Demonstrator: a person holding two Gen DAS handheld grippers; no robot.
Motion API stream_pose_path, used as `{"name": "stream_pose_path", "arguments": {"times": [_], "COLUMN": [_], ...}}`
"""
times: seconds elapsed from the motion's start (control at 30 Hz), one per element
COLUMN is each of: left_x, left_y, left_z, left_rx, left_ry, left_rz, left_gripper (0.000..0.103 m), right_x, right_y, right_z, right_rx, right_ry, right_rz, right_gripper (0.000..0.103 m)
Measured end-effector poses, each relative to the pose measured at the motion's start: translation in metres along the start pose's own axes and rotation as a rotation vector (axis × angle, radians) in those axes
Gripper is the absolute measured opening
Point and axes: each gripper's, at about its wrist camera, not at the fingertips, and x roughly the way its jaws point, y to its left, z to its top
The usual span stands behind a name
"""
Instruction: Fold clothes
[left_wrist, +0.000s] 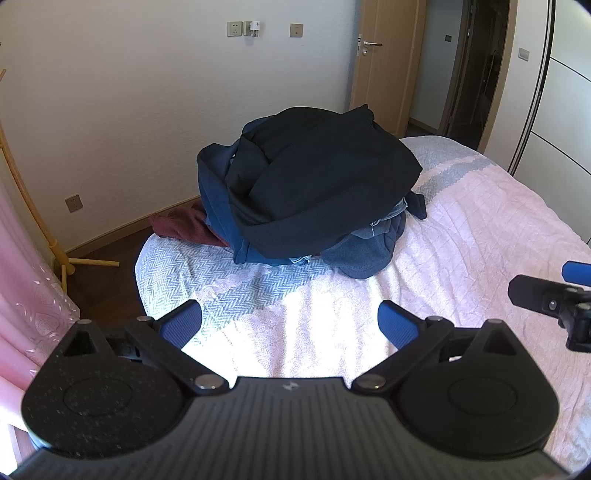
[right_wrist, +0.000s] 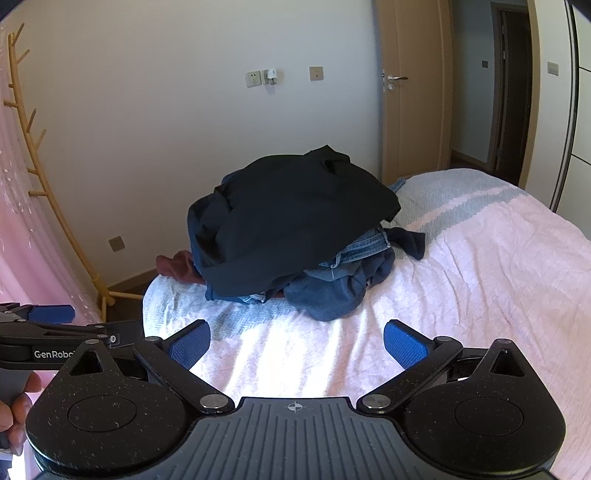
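A heap of dark clothes lies on the bed, with a black garment on top and blue denim and navy pieces under it; it also shows in the right wrist view. A maroon garment hangs off the bed's far left corner. My left gripper is open and empty, hovering over the bedspread short of the heap. My right gripper is open and empty too, beside the left one. The right gripper's tip shows in the left wrist view.
The bed has a pink and pale blue bedspread. A wooden coat rack stands at the left by a pink curtain. A white wall and a wooden door are behind the bed.
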Motion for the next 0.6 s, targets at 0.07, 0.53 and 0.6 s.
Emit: {"name": "stream_pose_path", "arguments": {"times": [0.07,0.53,0.6], "left_x": [0.0,-0.002,-0.004], "left_y": [0.0,-0.004,-0.003], "left_z": [0.0,0.0,0.0], "left_rx": [0.001,0.026,0.03], "left_ry": [0.0,-0.015,-0.029], "left_rz": [0.0,0.005,0.014], "left_gripper": [0.1,0.1,0.1], "right_x": [0.0,-0.001,-0.005], "right_y": [-0.001,-0.012,-0.016], "right_z": [0.0,-0.002,-0.002], "right_rx": [0.001,0.008,0.005], "right_ry": [0.0,-0.009,-0.033], "right_rz": [0.0,-0.016,-0.024], "right_gripper": [0.102,0.102,0.102]}}
